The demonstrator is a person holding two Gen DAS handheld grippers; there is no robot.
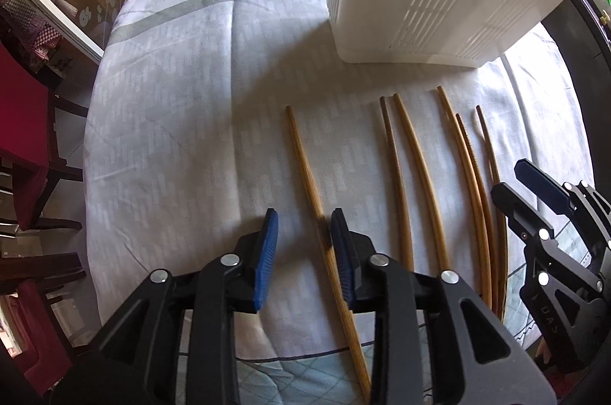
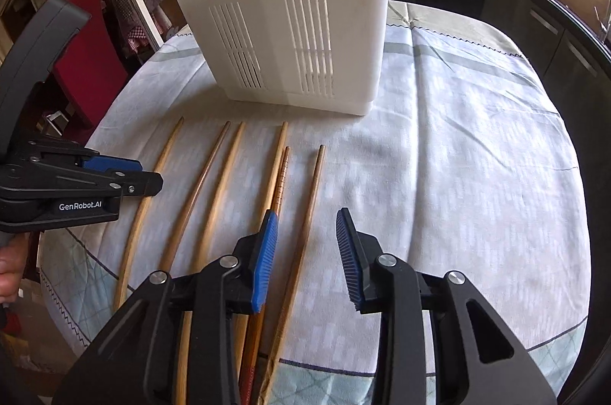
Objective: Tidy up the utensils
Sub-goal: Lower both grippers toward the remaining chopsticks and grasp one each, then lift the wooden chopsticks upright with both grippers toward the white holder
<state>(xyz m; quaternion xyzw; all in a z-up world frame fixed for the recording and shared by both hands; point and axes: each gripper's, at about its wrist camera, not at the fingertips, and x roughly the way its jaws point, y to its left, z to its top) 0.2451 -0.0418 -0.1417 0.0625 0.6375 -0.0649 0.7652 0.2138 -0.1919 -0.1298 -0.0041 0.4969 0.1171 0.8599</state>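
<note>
1. The white slotted holder [image 2: 290, 23] stands upright on the table [image 2: 458, 176]; six chopsticks [image 2: 225, 183] lie side by side on the cloth in front of it.
2. Left claw [image 1: 304, 233]: narrowly parted, empty; the chopstick farthest left of the holder [image 1: 305, 176] passes under its right pad.
3. Right claw [image 2: 307, 241]: narrowly parted, empty, above the rightmost chopstick [image 2: 311, 191].

White holder [image 2: 290, 23] beyond chopsticks [image 2: 214, 183]
</note>
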